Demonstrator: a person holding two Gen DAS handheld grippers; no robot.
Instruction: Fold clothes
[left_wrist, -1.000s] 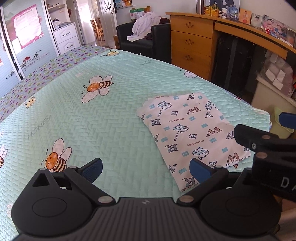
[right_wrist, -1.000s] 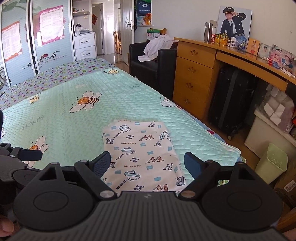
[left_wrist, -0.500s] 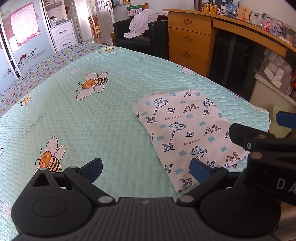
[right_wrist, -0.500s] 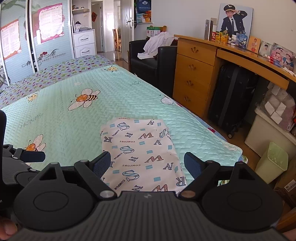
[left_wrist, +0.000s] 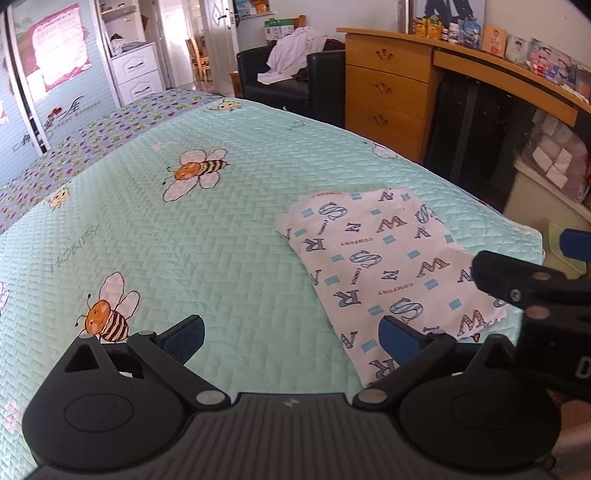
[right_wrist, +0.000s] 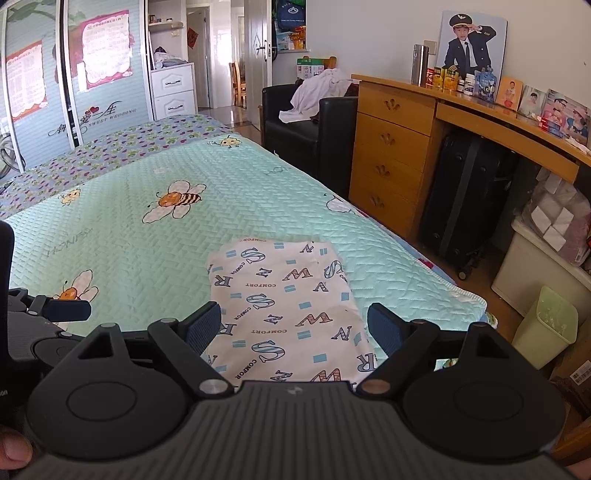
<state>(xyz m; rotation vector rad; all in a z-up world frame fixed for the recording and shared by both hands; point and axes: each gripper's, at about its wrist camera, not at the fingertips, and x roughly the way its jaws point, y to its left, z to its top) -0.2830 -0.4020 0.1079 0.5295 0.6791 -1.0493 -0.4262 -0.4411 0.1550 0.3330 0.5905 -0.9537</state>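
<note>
Folded garment (right_wrist: 291, 306), white with printed letters, lay flat as a neat rectangle on the bed (right_wrist: 155, 236), near its right edge and close to the near right corner. Looked finished for this piece: edges squared, no sleeve or loose flap showing, no further cloth waiting on the quilt. Only other fabric in sight was a white heap on the black armchair (right_wrist: 299, 125) beyond the bed. Left claw (left_wrist: 291, 338) hovered spread wide over bare quilt just left of the garment, pinching nothing. Right claw (right_wrist: 295, 328) hung spread above the garment's near end, pads clear of the cloth. Left to do, by the look of it: perhaps a last halving, or fetching the next piece.
</note>
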